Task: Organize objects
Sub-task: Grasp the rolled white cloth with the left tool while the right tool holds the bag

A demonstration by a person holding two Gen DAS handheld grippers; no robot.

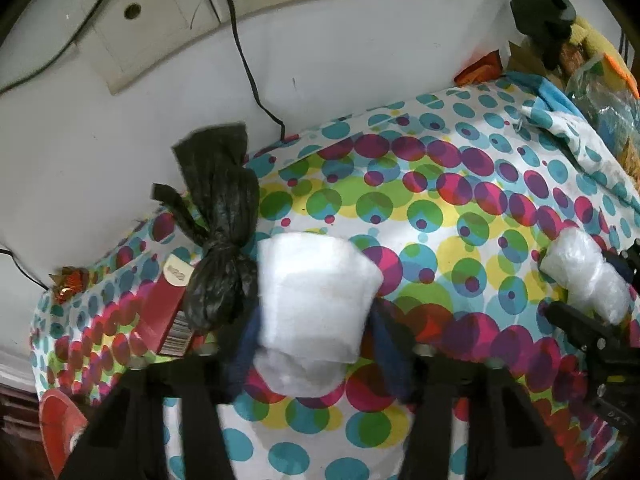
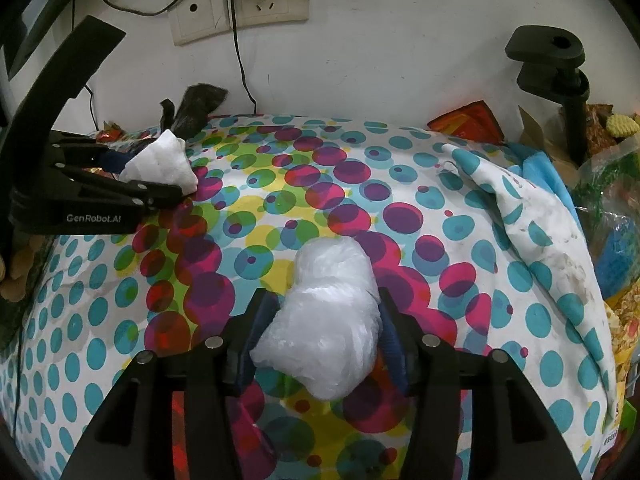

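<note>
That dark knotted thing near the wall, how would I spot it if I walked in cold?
Start at the table under the dotted cloth and go to its far edge against the white wall. There, beside a red box, lies a black plastic bag knotted in the middle like a bow. It is the only black crinkled bundle; the white bundle beside it sits between the left gripper's fingers.

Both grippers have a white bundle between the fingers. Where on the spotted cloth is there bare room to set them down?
The widest free patch of the spotted cloth lies mid-table, between the left gripper and the folded cloth, out to the wall. Crowded: the left edge with the black bag and red box, and the right edge with snack packets.
</note>
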